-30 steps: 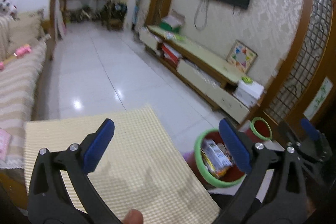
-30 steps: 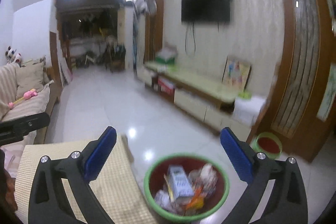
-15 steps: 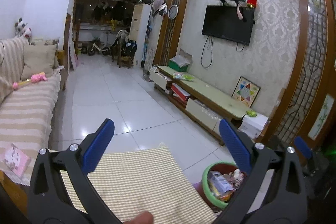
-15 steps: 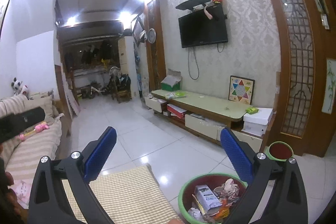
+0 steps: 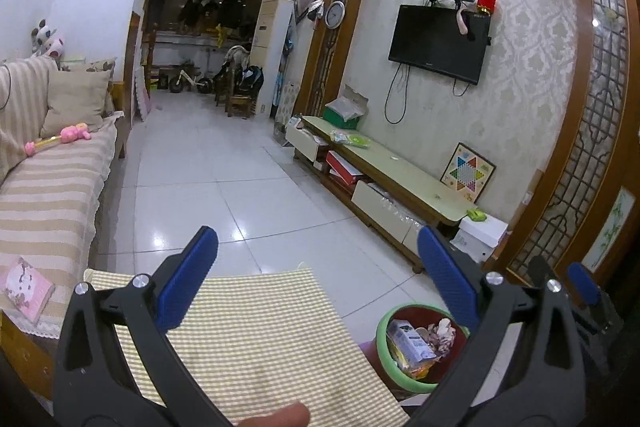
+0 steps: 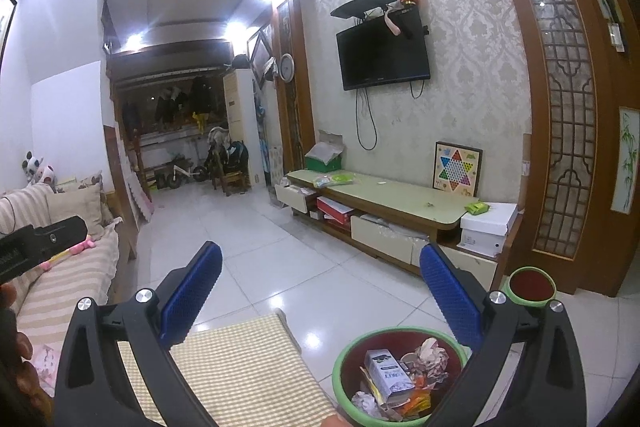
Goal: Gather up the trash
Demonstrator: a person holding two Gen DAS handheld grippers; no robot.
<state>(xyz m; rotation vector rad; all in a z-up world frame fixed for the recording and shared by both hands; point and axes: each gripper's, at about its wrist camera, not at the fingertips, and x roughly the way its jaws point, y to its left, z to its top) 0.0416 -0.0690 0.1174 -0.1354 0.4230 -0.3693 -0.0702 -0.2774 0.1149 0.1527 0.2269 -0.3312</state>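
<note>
Right wrist view puts the trash bin low and just right of centre for you, its green rim ringing a dark red inside heaped with a white carton, crumpled paper and orange wrappers. It sits below the span of your right gripper, nearer the right blue pad than the left; the jaws stand wide apart and hold nothing. Just left of the bin lies the checked yellow cloth on the table top. A smaller green-rimmed pot stands beyond the bin, by the wooden screen.

From the left wrist view the same trash bin lies under the right pad of your left gripper, partly hidden by that finger. Those jaws also gape wide, empty, with the checked cloth spread beneath them, left of the bin. Your right gripper's blue tip shows past the bin. Farther off from the bin run the low TV cabinet and the striped sofa.
</note>
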